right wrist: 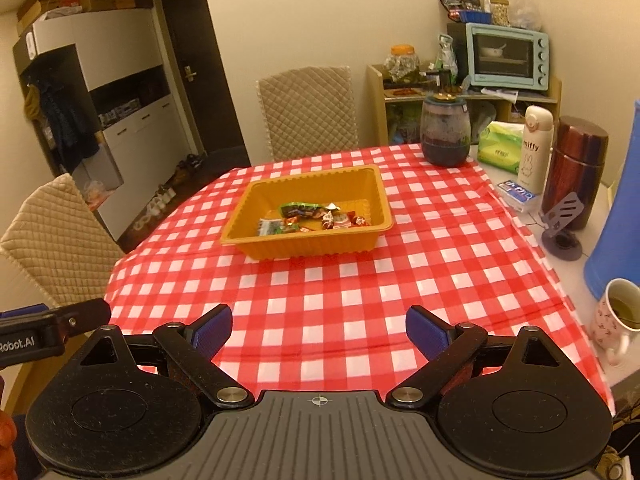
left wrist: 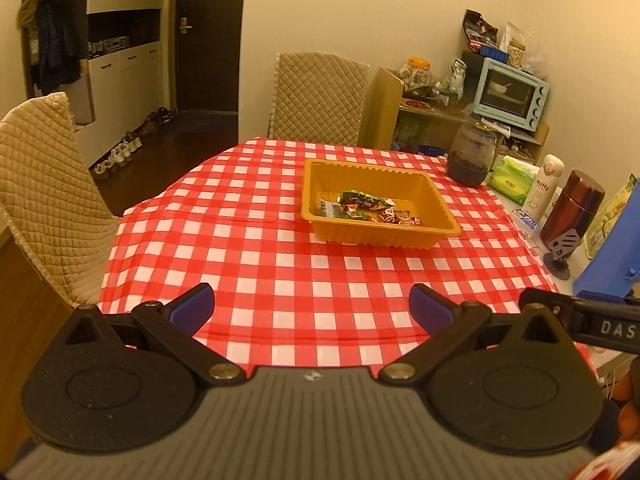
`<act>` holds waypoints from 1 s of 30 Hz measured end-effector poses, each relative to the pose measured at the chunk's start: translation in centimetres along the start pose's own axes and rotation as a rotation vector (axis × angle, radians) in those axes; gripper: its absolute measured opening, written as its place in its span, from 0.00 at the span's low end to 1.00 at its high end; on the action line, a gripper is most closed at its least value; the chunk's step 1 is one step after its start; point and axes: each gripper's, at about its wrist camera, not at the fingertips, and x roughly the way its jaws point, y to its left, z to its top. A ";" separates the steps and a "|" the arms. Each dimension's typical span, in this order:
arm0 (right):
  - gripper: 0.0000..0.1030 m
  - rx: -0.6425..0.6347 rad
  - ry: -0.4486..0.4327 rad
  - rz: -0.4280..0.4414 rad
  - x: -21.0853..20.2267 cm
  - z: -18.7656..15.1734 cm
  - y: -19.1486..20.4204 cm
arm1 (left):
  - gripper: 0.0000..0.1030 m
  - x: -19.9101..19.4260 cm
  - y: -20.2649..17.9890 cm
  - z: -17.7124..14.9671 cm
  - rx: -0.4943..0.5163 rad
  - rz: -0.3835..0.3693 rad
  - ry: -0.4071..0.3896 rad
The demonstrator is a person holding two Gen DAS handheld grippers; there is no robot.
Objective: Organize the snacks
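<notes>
Both grippers, left (left wrist: 311, 307) and right (right wrist: 319, 330), hover over the near worktop (right wrist: 360, 280), jaws wide, holding nothing. Snacks (right wrist: 316, 216) sit piled in the orange tray (right wrist: 304, 246) mid-worktop, well ahead. Risks: the light tray sliding on the tablecloth if nudged; slick wrappers slipping out; grabbing two at once.

Orange tray (left wrist: 430, 196) on red-and-white checked tablecloth (left wrist: 280, 264)

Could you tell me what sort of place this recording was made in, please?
Most likely the dining area of a home. A table under a red checked tablecloth has quilted chairs around it, a small toaster oven sits on a shelf, and shoes line the floor near the door.
</notes>
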 end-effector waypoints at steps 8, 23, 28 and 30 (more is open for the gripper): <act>0.90 -0.047 -0.002 0.016 -4.0 -1.6 1.4 | 1.00 -3.4 -0.3 -1.4 0.006 -0.003 -0.014; 0.90 -0.095 -0.038 0.004 -7.9 -3.1 2.5 | 1.00 -6.3 -0.6 -2.7 0.011 -0.030 -0.032; 0.90 -0.101 -0.042 0.006 -8.1 -3.1 2.7 | 1.00 -6.5 -0.7 -2.7 0.013 -0.032 -0.032; 0.90 -0.101 -0.042 0.004 -8.0 -3.2 2.7 | 1.00 -6.5 -0.8 -2.7 0.011 -0.034 -0.033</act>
